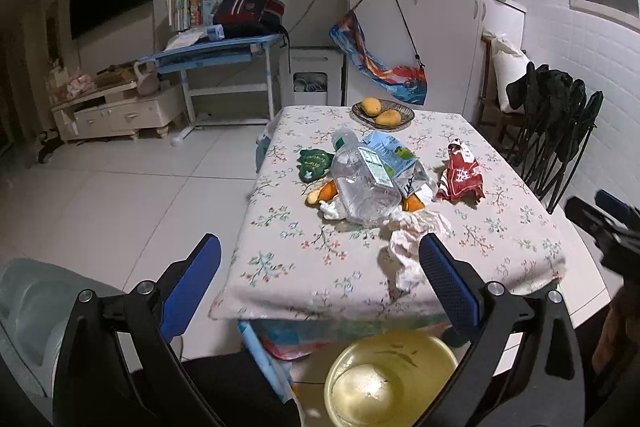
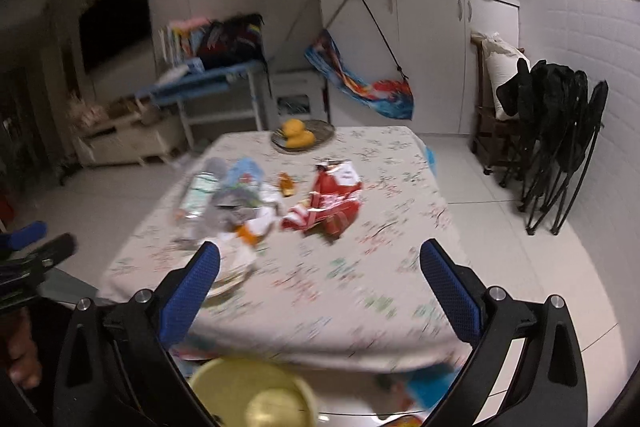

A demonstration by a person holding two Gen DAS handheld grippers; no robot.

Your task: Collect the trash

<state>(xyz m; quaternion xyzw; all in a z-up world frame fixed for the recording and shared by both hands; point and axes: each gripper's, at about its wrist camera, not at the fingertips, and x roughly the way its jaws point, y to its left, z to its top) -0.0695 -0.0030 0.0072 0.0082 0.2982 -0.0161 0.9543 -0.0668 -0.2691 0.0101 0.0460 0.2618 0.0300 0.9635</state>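
Left claw point(image 1: 320, 259): fingers apart, empty, hovering short of surface point(image 1: 500, 227) near edge. Left wrist view, trash all on surface, none collected: 1 clear plastic bottle point(image 1: 360, 183), 1 blue carton point(image 1: 396, 159), 1 red wrapper point(image 1: 460, 177), 1 green wrapper point(image 1: 314, 163), 2 orange peel pieces point(image 1: 322, 193), crumpled tissue point(image 1: 412, 243). 1 yellow bin point(image 1: 384, 375) below edge, apparently unfilled. 1 plate point(image 1: 383, 113), 2 mangoes.

Right wrist view, blurred: right claw point(image 2: 320, 263) apart, empty, above surface. Judgement: task at start.

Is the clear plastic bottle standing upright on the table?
No, the clear plastic bottle lies on its side atop the trash pile on the table.
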